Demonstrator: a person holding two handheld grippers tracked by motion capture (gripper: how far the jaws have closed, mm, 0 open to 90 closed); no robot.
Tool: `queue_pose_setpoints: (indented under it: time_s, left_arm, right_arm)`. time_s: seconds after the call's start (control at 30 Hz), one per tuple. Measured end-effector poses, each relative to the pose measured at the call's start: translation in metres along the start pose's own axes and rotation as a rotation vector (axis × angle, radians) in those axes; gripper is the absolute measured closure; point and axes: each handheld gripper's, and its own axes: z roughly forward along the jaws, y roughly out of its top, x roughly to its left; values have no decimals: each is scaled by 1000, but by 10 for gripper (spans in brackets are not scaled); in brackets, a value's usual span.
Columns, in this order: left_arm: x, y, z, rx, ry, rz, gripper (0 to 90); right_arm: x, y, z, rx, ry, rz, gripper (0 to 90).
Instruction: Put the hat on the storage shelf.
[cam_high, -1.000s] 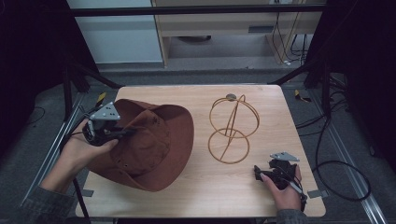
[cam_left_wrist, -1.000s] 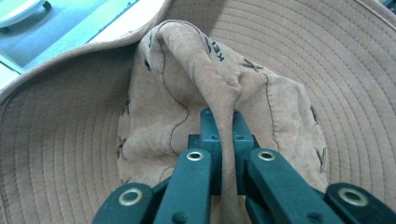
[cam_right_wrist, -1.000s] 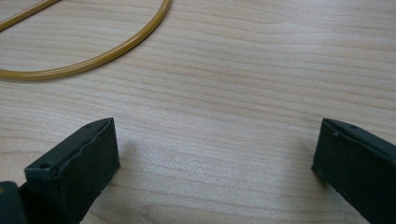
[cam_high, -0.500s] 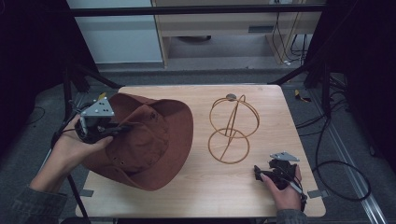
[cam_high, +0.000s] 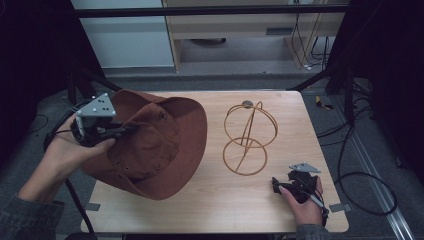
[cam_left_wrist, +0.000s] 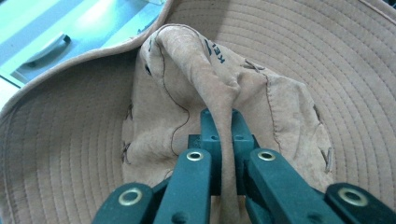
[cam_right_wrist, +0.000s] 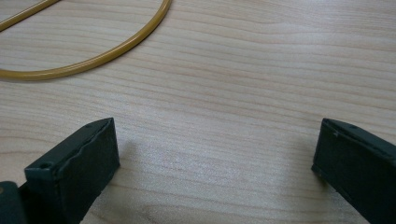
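Compared with a second ago, the left gripper (cam_high: 107, 131) has come up and dragged the brown hat (cam_high: 160, 145) with it, so the left side of the brim now hangs over the table's left edge while the right side sits lower near the wood. Its jaws are clamped tight on a pinched fold of the hat's crown, which is dead obvious in the left gripper view (cam_left_wrist: 223, 154), with tan stitched brim all around.

Right of the hat, well apart from it, stands the gold wire hat stand (cam_high: 248, 137), upright on the light wooden table (cam_high: 210, 205).

Further right of the hat, near the table's front corner, the right gripper (cam_high: 280, 186) hasn't budged; it rests with jaws spread wide over bare wood grain, gripping nothing.

Behind the table: grey floor, pale cabinet, dark frame, cables.
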Motion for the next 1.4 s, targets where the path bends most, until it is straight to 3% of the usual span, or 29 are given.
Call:
queue_pose_setpoints:
  time_s: [0.17, 0.4, 0.57, 0.93, 1.4]
  left_arm:
    - [-1, 19, -8, -21, 8, 24, 886]
    - [-3, 44, -4, -22, 0, 59, 886]
    - [-3, 56, -1, -34, -7, 62, 886]
    - [-13, 107, 21, -22, -23, 123, 886]
    - [-20, 133, 53, 5, -40, 138, 886]
  right_arm:
    - [0, 0, 0, 0, 0, 0, 4]
    - [0, 0, 0, 2, 1, 3, 4]
    - [0, 0, 0, 1, 1, 5, 4]
    - [0, 0, 1, 0, 0, -3, 4]
    - [0, 1, 1, 2, 5, -7, 4]
